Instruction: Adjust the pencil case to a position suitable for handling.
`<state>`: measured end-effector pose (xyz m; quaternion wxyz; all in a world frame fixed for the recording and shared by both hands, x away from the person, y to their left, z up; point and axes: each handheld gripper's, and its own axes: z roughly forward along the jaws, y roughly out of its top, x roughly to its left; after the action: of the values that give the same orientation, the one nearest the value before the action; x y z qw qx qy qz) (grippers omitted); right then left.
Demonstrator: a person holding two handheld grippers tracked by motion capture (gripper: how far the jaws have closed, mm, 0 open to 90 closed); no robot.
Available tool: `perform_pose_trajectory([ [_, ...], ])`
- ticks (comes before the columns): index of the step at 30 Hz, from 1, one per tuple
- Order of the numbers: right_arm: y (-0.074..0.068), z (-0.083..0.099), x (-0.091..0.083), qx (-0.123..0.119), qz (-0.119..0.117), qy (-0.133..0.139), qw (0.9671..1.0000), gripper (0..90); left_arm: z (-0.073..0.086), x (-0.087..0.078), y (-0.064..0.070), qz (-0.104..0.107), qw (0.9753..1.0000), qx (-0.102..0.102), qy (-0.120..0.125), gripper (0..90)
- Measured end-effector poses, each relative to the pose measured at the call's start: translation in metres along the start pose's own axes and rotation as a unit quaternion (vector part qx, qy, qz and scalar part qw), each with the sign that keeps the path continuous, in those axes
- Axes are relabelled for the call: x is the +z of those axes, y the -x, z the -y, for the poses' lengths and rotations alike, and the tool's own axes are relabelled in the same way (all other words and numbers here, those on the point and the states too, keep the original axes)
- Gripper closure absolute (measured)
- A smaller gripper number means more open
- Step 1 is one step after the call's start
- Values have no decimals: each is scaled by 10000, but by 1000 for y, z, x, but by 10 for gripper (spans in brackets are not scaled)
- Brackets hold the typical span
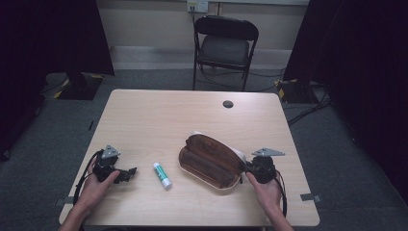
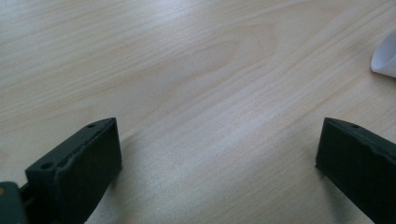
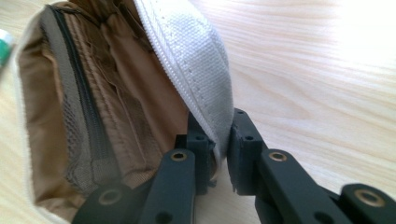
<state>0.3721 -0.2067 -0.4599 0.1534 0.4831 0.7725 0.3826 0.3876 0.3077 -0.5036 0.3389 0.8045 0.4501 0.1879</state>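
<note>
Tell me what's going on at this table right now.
A person sits at a wooden table with a gripper in each hand. The right gripper is shut on the white edge of an open pouch, holding it open so its brown lining and inner zip pocket show. The left gripper rests on the table with its jaws wide apart, holding nothing. A glue stick lies flat between the left gripper and the pouch, not yet picked up.

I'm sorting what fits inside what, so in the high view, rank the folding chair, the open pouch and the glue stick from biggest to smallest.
1. Folding chair, largest as it looks, though it stands farthest from the camera.
2. Open pouch, held by the right gripper.
3. Glue stick, clearly smallest.
</note>
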Motion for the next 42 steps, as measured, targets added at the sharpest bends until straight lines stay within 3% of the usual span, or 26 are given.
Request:
perform_pose_trajectory([
  [2, 4, -1, 0, -14, -243, 28, 9997, 807, 0, 0, 0, -1, 10000, 0, 2, 0],
  [4, 6, -1, 1, -179, -471, 80, 9987, 802, 0, 0, 0, -1, 10000, 0, 1, 0],
  [10, 11, -3, 1, -296, -909, 83, 9954, 796, 0, 0, 0, 0, 10000, -1, 2, 0],
  [15, 15, -4, -1, -340, -1118, 57, 9931, 794, 0, 0, 0, 2, 10000, 3, -2, 0],
  [17, 21, -4, -3, -312, -1325, 51, 9907, 791, 0, 0, 0, 2, 10000, 1, -1, 0],
  [21, 24, -3, -3, -279, -1297, -10, 9912, 792, 0, 0, 0, 0, 10000, -2, 1, 0],
  [24, 24, -4, 0, -310, -1090, 55, 9935, 788, 0, 0, 0, -1, 10000, 2, 0, 0],
  [27, 24, -4, 4, -427, -943, 127, 9945, 754, 0, 0, 0, 0, 10000, 0, 1, 0],
  [32, 23, -3, 11, -404, -837, 158, 9955, 671, 0, 0, 0, 0, 10000, 0, 2, 0],
  [42, 16, -4, 16, -479, -820, 119, 9954, 742, 0, 0, 0, 0, 10000, 0, -1, 0],
])
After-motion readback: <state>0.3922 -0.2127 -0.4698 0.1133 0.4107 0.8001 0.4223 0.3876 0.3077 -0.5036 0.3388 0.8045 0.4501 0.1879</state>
